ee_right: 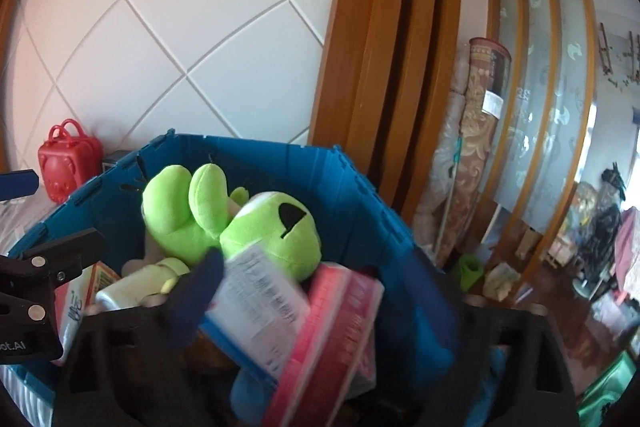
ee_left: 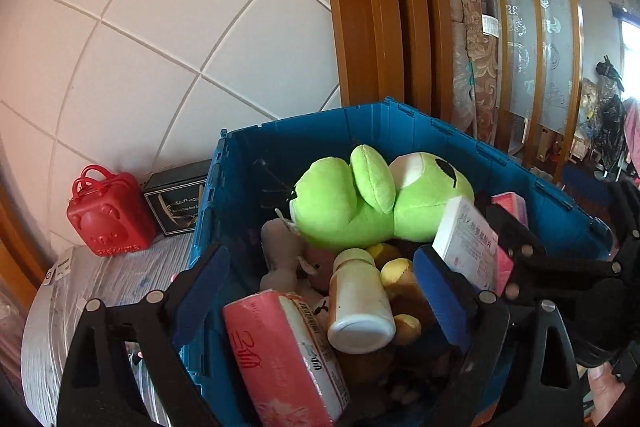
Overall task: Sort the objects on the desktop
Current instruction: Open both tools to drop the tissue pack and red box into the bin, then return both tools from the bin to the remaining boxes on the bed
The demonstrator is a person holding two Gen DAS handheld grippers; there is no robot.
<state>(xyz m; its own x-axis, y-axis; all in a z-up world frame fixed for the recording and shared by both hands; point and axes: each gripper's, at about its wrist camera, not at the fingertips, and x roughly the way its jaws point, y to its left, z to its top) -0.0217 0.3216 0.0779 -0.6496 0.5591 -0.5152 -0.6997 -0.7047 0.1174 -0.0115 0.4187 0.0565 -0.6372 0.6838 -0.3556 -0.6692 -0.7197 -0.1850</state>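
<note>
White tiled wall (ee_left: 168, 27), wooden door frame (ee_left: 360, 7), blue crate (ee_left: 400, 123)

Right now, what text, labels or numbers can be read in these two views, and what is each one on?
"ot.AI": partial white lettering on the left gripper body, right wrist view.
"Coffee Cup And S...": my best reading, on the black box.
Pink tissue pack: large characters and a barcode, not legible.
White medicine box: print too small.
Red case: embossed lettering, unreadable.

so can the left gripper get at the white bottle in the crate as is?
Probably yes: the left gripper is open, the white bottle lies on top between its fingers, nothing over it.
</note>
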